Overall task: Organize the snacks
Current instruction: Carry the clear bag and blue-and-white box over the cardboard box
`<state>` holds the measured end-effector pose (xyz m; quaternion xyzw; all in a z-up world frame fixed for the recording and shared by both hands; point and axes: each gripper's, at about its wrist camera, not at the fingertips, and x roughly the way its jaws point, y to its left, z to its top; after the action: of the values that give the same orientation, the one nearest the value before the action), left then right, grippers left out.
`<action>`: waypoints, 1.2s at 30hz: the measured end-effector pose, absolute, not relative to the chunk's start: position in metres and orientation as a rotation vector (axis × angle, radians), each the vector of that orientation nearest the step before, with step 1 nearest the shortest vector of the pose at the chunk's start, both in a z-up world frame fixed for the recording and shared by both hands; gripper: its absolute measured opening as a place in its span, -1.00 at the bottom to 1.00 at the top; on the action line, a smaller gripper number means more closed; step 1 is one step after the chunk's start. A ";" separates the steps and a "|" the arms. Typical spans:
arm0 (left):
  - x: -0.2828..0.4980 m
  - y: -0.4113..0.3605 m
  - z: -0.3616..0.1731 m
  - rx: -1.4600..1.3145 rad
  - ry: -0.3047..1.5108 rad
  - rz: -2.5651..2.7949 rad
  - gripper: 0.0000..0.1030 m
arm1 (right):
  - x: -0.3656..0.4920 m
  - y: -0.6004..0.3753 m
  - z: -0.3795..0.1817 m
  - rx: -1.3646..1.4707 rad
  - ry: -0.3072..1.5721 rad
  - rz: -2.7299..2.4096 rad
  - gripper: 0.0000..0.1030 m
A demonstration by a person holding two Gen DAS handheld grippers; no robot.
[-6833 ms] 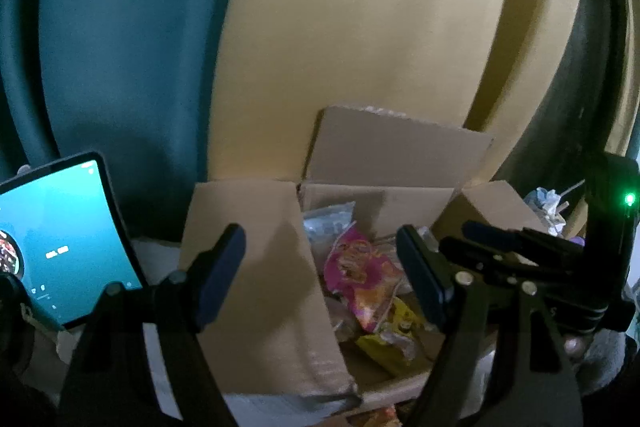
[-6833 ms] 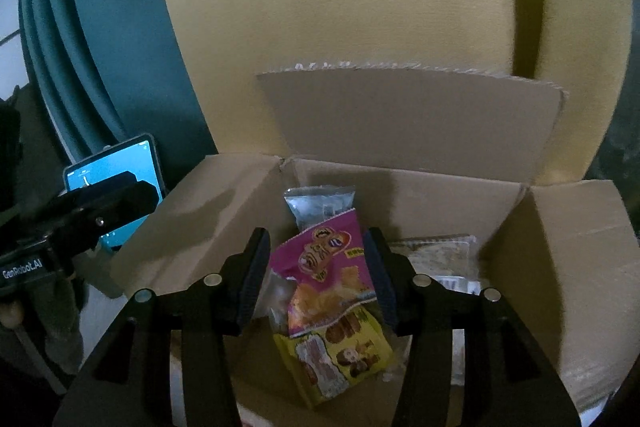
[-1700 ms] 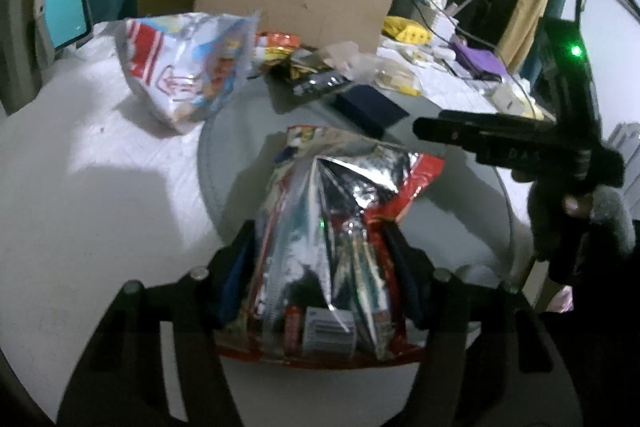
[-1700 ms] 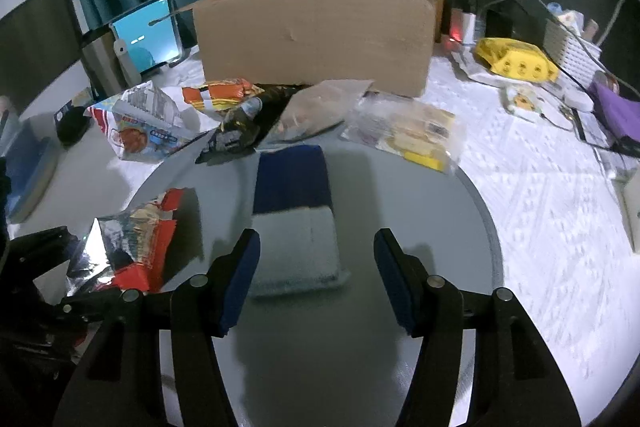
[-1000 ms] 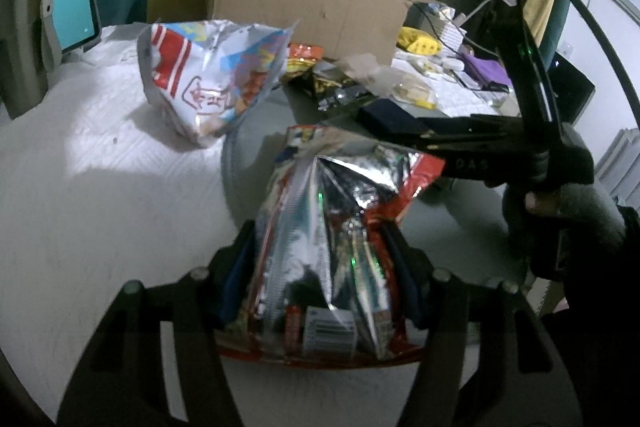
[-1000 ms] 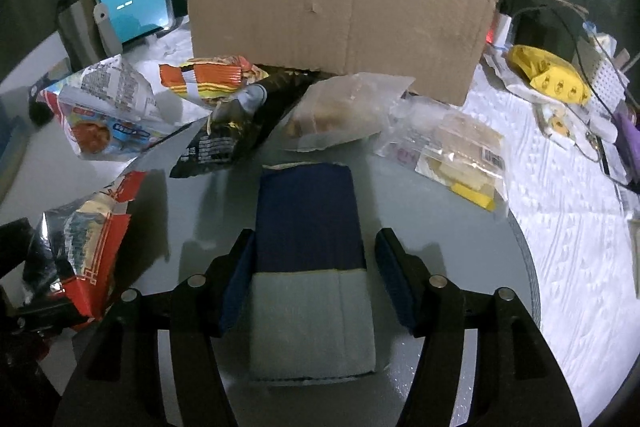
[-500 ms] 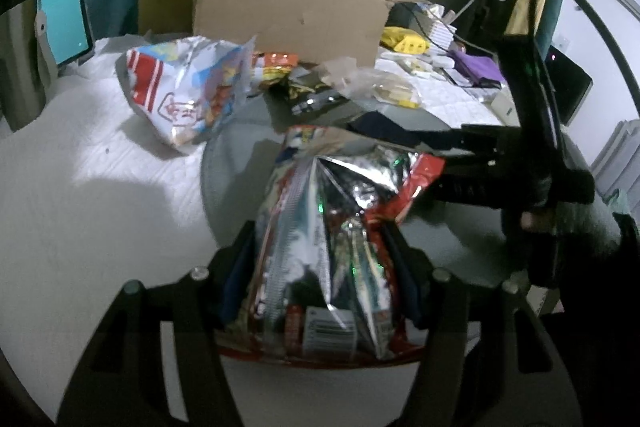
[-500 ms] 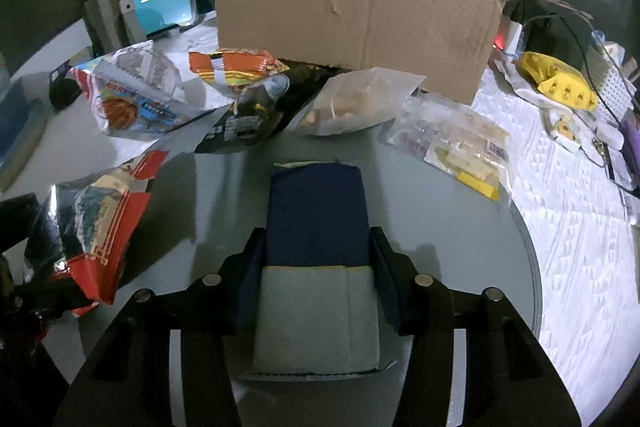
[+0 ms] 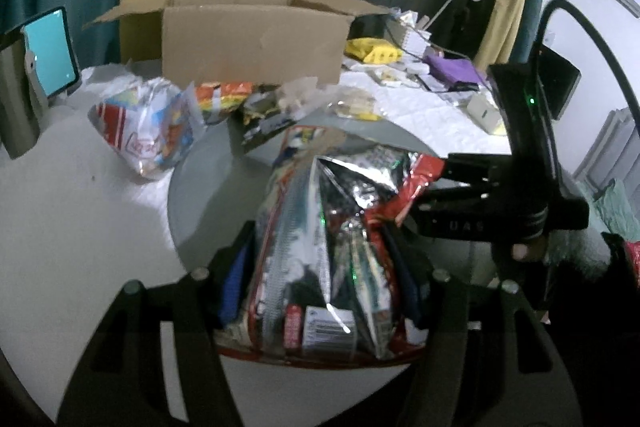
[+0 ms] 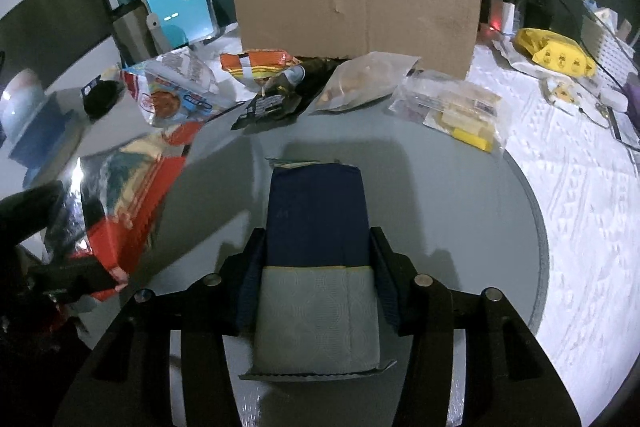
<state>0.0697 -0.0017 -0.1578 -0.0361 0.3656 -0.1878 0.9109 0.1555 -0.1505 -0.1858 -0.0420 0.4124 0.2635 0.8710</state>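
My left gripper (image 9: pixel 320 259) is shut on a red and silver snack bag (image 9: pixel 340 227) and holds it above the grey round mat (image 9: pixel 200 179). My right gripper (image 10: pixel 318 255) is shut on a navy and grey packet (image 10: pixel 318 247) over the same mat (image 10: pixel 460 195). The open cardboard box (image 9: pixel 248 39) stands at the back; it also shows in the right wrist view (image 10: pixel 356 15). The red bag also shows at the left of the right wrist view (image 10: pixel 120 195).
Loose snacks lie in front of the box: a white and red bag (image 10: pixel 172 95), an orange pack (image 10: pixel 256 63), a black pack (image 10: pixel 276 99), a clear bag (image 10: pixel 364 83), a biscuit pack (image 10: pixel 456 111). A phone (image 10: pixel 180 11) stands left. Clutter (image 10: pixel 552 55) lies right.
My right gripper has closed on the navy and grey packet and lifted it slightly. My left gripper has kept its hold on the red bag and risen a little.
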 end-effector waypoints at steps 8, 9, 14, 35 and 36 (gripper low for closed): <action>0.071 -0.020 -0.137 -0.053 0.722 -0.396 0.22 | 0.146 -0.172 -0.162 -0.051 0.799 0.547 0.02; 0.072 -0.021 -0.134 -0.053 0.717 -0.394 0.22 | 0.145 -0.175 -0.160 -0.047 0.793 0.546 0.02; 0.075 -0.025 -0.120 -0.049 0.689 -0.387 0.22 | 0.146 -0.185 -0.147 -0.033 0.762 0.545 0.02; 0.108 -0.011 -0.051 -0.047 0.536 -0.338 0.22 | 0.167 -0.191 -0.079 -0.055 0.632 0.538 0.02; 0.110 -0.011 -0.048 -0.047 0.531 -0.337 0.22 | 0.168 -0.191 -0.077 -0.058 0.627 0.539 0.02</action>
<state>0.1099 -0.0109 -0.0485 -0.0231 0.2611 -0.1659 0.9507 0.1677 -0.1911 -0.0766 -0.0279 0.3047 0.2617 0.9153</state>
